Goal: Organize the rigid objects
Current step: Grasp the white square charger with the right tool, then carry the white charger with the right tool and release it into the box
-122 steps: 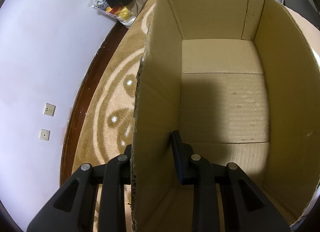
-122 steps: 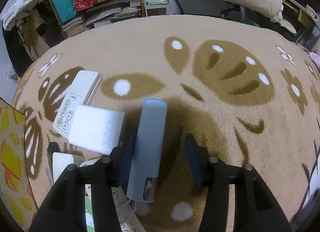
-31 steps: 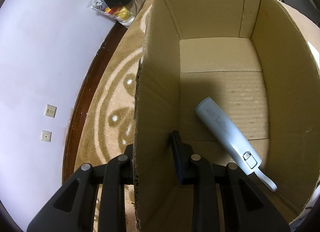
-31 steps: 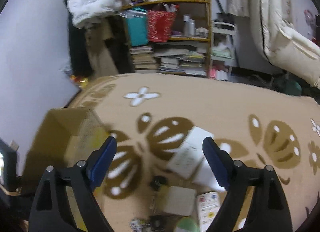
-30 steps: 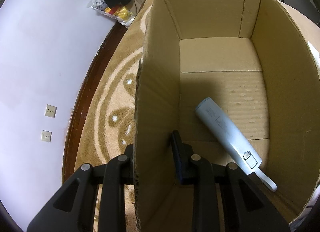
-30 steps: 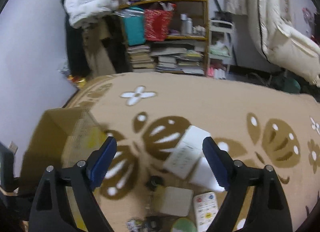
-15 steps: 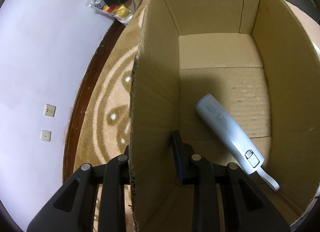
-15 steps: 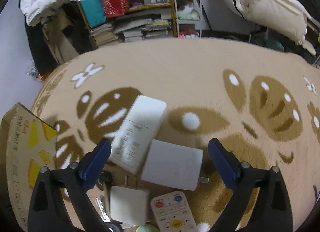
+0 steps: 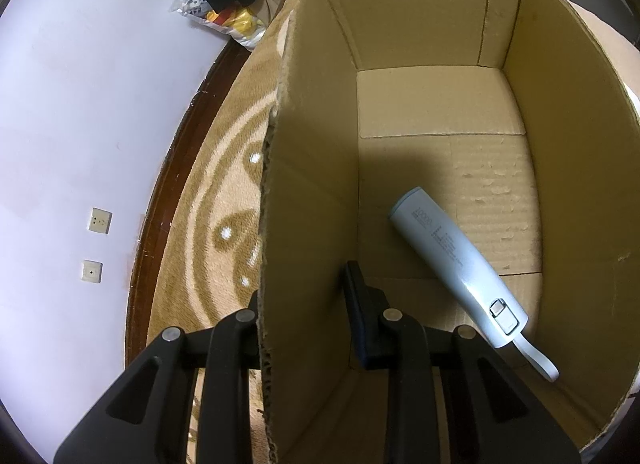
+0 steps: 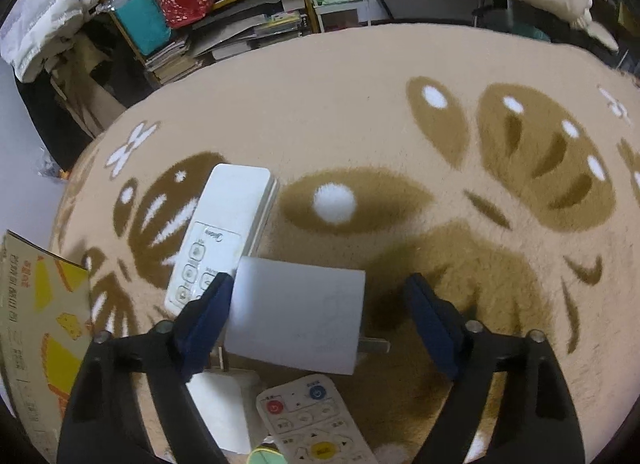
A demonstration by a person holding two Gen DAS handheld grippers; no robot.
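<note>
The cardboard box clamped between the left jaws is matt brown corrugated board, its floor scuffed and its cut edge rough. Ahead of those jaws, inside it, lies a power bank of smooth pale-blue plastic with a soft sheen. Between the right jaws sits a white charger, smooth matt plastic with metal prongs, on a fuzzy pile rug. Beside the left jaw, the white remote looks glossy plastic.
</note>
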